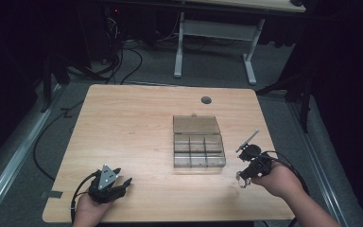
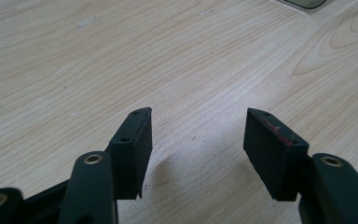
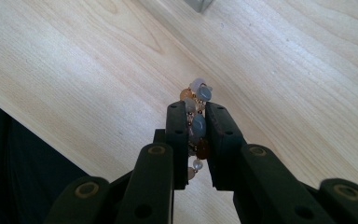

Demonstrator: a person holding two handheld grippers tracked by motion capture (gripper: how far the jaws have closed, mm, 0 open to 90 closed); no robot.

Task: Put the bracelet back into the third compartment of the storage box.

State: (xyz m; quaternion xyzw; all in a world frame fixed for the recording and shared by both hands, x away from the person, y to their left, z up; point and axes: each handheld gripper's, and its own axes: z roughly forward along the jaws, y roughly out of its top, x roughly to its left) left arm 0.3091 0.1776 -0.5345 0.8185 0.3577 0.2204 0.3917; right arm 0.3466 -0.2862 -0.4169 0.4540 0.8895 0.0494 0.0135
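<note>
A string of grey, white and amber beads (image 3: 196, 123) is pinched between the two black pads of my right gripper (image 3: 196, 109), above the wooden table. In the high view the right gripper (image 1: 244, 178) hangs over the table's front right part, with the beads (image 1: 239, 180) dangling from its tip. A clear plastic compartment box (image 1: 199, 150) with its lid open flat behind it sits at the table's middle, to the left of that gripper. My left gripper (image 2: 196, 116) rests low over bare wood at the front left (image 1: 123, 182), open with nothing between its pads.
The wooden table (image 1: 123, 123) has a round cable hole (image 1: 206, 100) near its far edge. The box's corner (image 3: 199, 3) shows at the top of the right gripper view. Beyond the table stand another desk's white legs (image 1: 179, 47) and floor cables.
</note>
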